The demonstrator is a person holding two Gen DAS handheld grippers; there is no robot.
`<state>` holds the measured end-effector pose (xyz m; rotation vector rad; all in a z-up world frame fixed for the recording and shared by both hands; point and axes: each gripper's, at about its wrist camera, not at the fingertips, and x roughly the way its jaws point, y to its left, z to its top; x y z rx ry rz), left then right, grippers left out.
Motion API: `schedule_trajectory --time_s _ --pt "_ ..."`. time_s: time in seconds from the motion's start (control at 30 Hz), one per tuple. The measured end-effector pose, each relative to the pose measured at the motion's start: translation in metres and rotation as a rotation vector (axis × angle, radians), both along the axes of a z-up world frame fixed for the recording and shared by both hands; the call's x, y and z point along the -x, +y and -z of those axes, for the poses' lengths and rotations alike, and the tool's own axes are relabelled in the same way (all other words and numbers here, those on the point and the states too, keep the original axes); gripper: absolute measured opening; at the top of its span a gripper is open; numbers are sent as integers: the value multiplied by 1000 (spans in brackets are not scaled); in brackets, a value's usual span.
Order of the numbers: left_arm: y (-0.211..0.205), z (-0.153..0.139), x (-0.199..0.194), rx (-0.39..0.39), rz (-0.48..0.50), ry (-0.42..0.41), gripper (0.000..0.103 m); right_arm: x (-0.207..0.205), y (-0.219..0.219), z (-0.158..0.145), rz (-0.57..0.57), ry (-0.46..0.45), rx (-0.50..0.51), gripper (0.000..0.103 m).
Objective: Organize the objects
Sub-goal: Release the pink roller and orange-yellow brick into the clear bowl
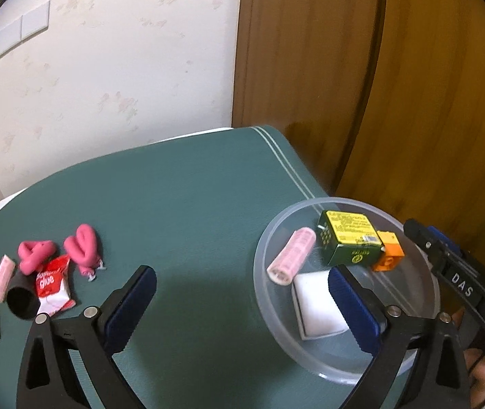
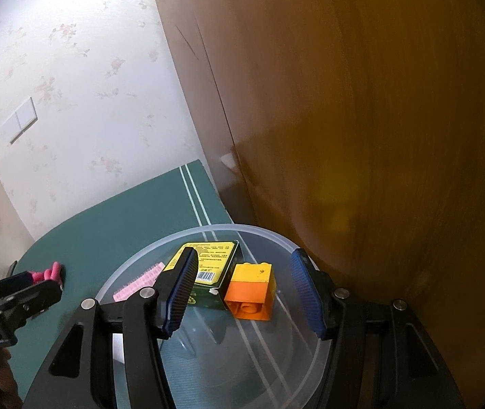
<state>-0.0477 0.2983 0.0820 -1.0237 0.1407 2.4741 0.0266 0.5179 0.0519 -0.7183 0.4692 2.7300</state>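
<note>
My clear bowl [image 1: 409, 361] holds four things: pink roller [image 1: 291, 255], green box [image 1: 348, 240], orange brick [image 2: 251, 291], white block [image 1: 317, 303]. Left gripper [image 1: 242, 310] and right gripper [image 2: 244, 294] both spread, empty.

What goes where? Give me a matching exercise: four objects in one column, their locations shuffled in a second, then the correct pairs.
Objects
1. orange block
2. white square pad
3. red glue packet
4. pink hair roller

Locations
A. on the green mat, beside the pink balloons
B. in the clear bowl, between the open right gripper fingers
C. in the bowl, left of the green box
D. in the bowl, partly behind a left gripper finger

Pairs: 1-B, 2-D, 3-A, 4-C
</note>
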Motion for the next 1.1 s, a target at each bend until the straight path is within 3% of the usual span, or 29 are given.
schedule_trajectory --time_s 0.17,0.33,0.53,0.87,1.1 --pt "-7 5 -2 9 -29 -5 103 0 -1 1 -1 2 -2 58" --pt "-19 5 -5 41 -110 52 103 0 -3 0 1 3 -3 60" --pt "-41 3 -8 -18 -134 38 103 0 -4 0 17 15 -4 66" --pt "-71 2 -15 -44 -199 58 103 -2 -9 -5 41 21 -56 70" --pt "-98 4 -15 1 -304 94 103 -1 -24 -9 23 9 -98 70"
